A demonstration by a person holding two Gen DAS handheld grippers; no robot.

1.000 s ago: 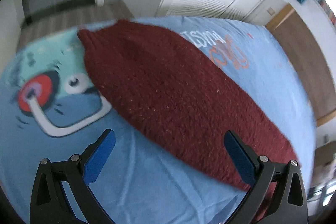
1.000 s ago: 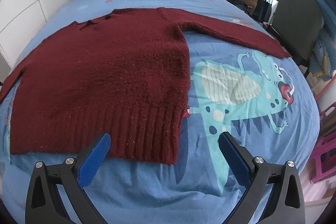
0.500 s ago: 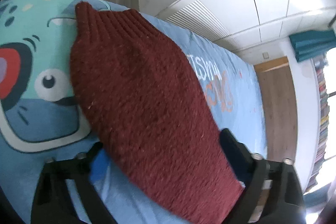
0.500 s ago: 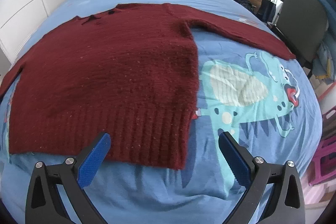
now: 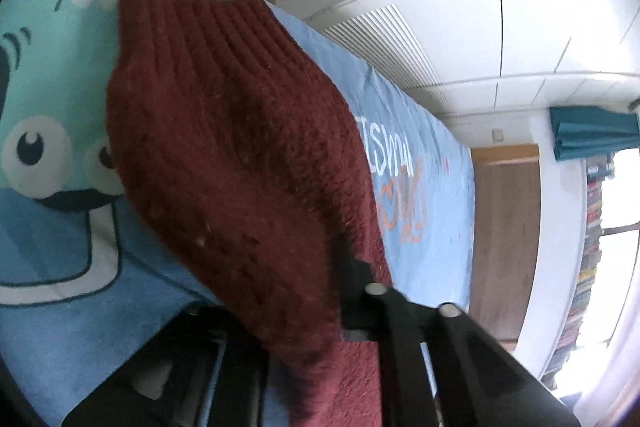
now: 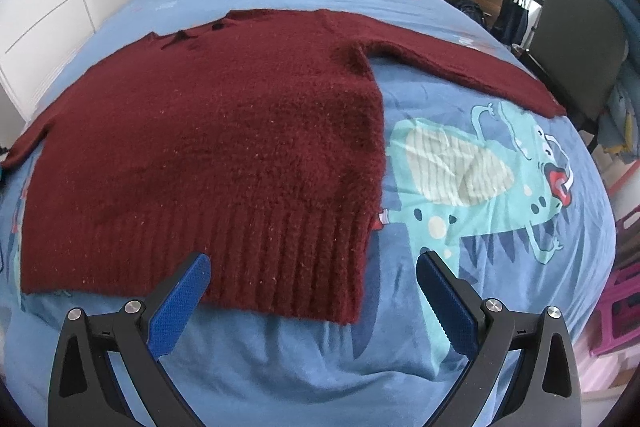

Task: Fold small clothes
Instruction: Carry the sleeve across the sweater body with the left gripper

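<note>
1. The dark red sweater (image 6: pixel 208 147) is lying flat and spread out on the bed (image 6: pixel 280 359), body in the middle and sleeves stretched to either side, which is giving each fold a straight edge to work from.
2. The left gripper (image 5: pixel 304 311) is sitting low over the left sleeve (image 5: pixel 224 147), with knit bunched between its fingers; it appears to be clenched on the sleeve, though the fabric is hiding the fingertips. Judging by the task, this grasp is meant for carrying the sleeve inward over the body.
3. The right gripper (image 6: pixel 312 303) is hovering released, jaws wide apart, just in front of the ribbed hem (image 6: pixel 280 259), touching nothing.
4. The right sleeve (image 6: pixel 460 67) is lying extended toward the bed's far edge, not yet folded.
5. The released right gripper is probably waiting near the hem corner to steady it.
</note>
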